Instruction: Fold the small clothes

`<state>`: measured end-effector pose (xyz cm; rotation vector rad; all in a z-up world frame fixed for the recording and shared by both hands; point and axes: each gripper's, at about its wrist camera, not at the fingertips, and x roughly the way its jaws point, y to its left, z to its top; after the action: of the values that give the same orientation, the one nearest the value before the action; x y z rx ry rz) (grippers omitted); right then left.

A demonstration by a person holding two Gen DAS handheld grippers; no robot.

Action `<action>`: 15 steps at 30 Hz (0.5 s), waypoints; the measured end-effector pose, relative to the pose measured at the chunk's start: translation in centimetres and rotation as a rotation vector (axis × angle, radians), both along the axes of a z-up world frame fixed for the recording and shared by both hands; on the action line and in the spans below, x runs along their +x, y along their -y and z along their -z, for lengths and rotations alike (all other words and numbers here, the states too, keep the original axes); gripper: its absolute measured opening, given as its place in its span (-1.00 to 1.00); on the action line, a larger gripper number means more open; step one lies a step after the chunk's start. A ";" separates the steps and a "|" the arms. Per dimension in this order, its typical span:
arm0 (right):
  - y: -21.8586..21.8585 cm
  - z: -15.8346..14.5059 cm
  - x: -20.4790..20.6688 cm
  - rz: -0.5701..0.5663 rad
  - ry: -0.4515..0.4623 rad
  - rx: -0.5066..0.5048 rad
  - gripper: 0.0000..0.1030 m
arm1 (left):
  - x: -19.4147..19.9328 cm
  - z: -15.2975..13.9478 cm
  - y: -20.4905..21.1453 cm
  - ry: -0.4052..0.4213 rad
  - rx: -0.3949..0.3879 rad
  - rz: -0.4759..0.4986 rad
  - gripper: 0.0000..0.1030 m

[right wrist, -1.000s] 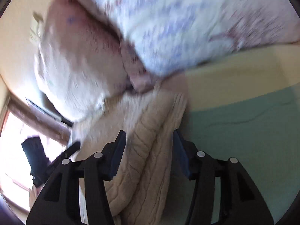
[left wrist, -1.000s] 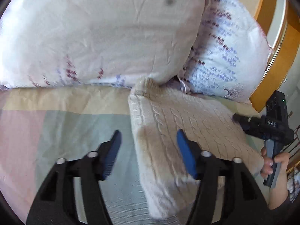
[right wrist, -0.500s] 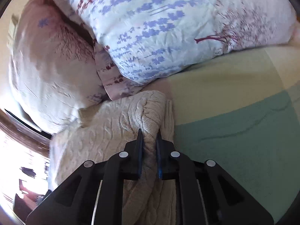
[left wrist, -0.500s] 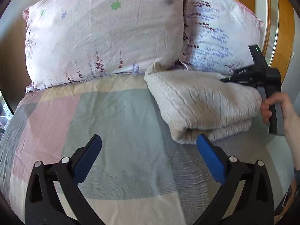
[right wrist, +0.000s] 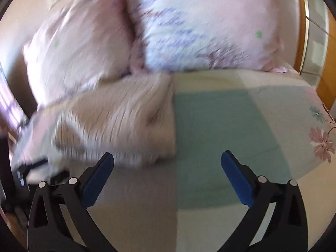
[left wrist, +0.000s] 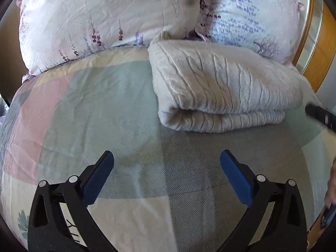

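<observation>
The cream cable-knit sweater (left wrist: pixel 226 88) lies folded into a thick rectangle on the far right part of the bedspread (left wrist: pixel 105 113), its far edge touching the two floral pillows (left wrist: pixel 109 14) that lean at the head of the bed. The rounded fold faces the near side, with the layers stacked evenly under it.

The left gripper (left wrist: pixel 166 168) hangs above bare bedspread on the near side of the sweater, its blue pads (left wrist: pixel 98 176) spread wide and holding nothing. The right gripper (right wrist: pixel 167 168) is likewise spread wide and empty, with the sweater at the left of its blurred view and patchwork fabric under it. In the left wrist view a dark tip of that tool shows at the right edge, just beside the sweater's right end.

Judging by the neat bundle, the fold looks finished and the step in hand is the release and retreat. Doing it well means lifting both tools straight away with the fingers wide, so that no pad snags the loose knit and drags the top layer. The soft, springy knit may relax open slightly; a light press along the near fold would settle it if it does. The right tool, being nearest the sweater's end, deserves the more careful exit.
</observation>
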<state>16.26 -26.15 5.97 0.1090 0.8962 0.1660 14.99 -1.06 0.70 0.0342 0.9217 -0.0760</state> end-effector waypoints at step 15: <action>-5.5 4.0 -0.1 -0.055 -0.134 -0.145 0.97 | 0.3 0.9 -0.2 -0.042 0.032 -0.002 0.97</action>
<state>16.20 -20.68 1.97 -0.0395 1.0424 0.1456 15.26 -0.84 -0.15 0.0620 0.9654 -0.0604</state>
